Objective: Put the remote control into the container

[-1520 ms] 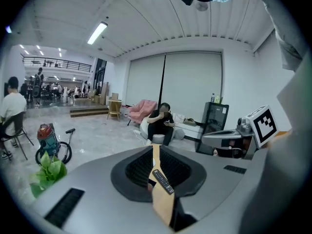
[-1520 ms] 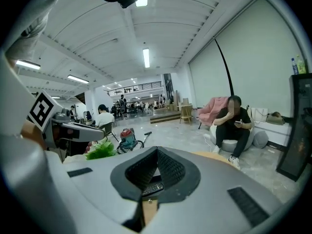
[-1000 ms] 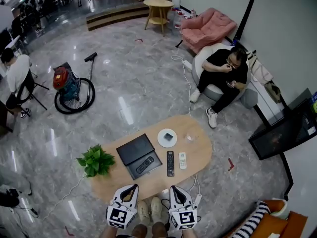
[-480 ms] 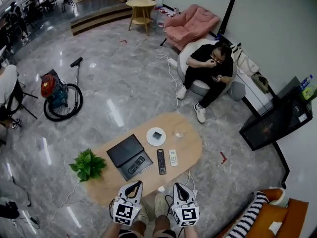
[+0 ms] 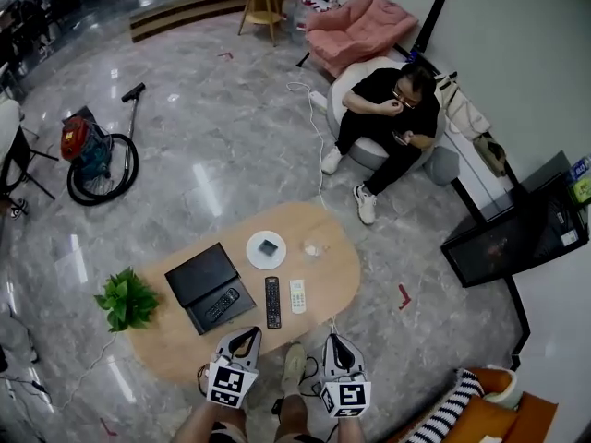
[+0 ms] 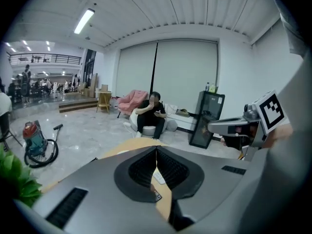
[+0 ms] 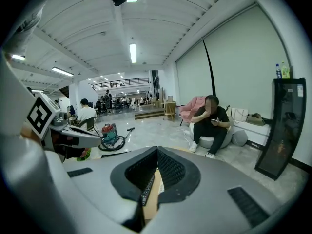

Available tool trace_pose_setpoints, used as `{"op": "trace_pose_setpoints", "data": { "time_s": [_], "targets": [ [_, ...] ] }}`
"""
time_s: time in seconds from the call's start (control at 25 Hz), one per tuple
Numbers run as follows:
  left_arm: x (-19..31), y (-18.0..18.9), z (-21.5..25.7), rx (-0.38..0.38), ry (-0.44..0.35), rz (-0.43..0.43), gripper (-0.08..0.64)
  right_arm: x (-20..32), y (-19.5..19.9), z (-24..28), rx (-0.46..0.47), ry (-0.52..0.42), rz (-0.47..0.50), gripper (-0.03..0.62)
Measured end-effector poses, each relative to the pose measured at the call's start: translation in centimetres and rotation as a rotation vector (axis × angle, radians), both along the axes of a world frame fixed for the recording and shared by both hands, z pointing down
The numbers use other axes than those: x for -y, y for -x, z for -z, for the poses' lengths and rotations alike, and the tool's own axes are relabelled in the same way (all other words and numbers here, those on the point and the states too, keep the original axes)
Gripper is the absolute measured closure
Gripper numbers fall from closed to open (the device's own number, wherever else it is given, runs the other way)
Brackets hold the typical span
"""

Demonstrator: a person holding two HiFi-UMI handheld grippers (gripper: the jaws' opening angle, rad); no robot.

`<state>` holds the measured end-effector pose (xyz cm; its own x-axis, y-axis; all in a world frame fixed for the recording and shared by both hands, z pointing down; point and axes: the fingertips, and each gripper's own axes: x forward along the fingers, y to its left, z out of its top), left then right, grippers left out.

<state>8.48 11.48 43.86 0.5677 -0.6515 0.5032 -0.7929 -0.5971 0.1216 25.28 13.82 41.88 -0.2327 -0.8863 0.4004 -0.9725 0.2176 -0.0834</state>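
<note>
— Marble floor (image 5: 231,155), oval wood table (image 5: 334,275) on it, and both claws hung just off the table's near edge. Were they gripping anything?
— Nope lol. Left claw (image 5: 246,336) was pinched tight with nothing in it. Right claw (image 5: 332,340) was the same: jaws together, empty.
— Where were the remotes then?
— Black remote (image 5: 272,302) lay on the table just ahead, between the two claws, nearer the left one. White remote (image 5: 297,295) sat right beside it, on the right claw's side. A third remote (image 5: 222,305) lay inside the open container (image 5: 197,275), ahead-left of the left claw.
— Anything else?
— Plate (image 5: 255,241) farther out past the remotes, plant (image 5: 126,300) well off to the left claw's left.
</note>
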Motion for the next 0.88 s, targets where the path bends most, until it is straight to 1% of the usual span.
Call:
{"op": "trace_pose_setpoints", "data": {
  "time_s": [0.12, 0.32, 0.44, 0.68, 0.88],
  "targets": [
    [1.3, -1.0, -3.4, 0.039, 0.035, 0.038, 0.552, 1.5, -1.7, -3.0, 0.011, 0.035, 0.036, 0.583],
    [3.1, -2.6, -8.8, 0.054, 0.123, 0.124, 0.552, 3.8, -3.8, -7.8, 0.007, 0.091, 0.113, 0.583],
    [4.0, -3.6, -12.2, 0.074, 0.167, 0.148, 0.552, 5.1, -4.6, -10.9, 0.007, 0.112, 0.143, 0.583],
    [5.4, -4.6, -18.2, 0.113, 0.236, 0.185, 0.552, 6.8, -4.6, -16.4, 0.02, 0.156, 0.202, 0.583],
    [6.1, -4.4, -22.2, 0.144, 0.29, 0.231, 0.552, 7.7, -4.1, -18.8, 0.032, 0.176, 0.236, 0.582]
  ]
}}
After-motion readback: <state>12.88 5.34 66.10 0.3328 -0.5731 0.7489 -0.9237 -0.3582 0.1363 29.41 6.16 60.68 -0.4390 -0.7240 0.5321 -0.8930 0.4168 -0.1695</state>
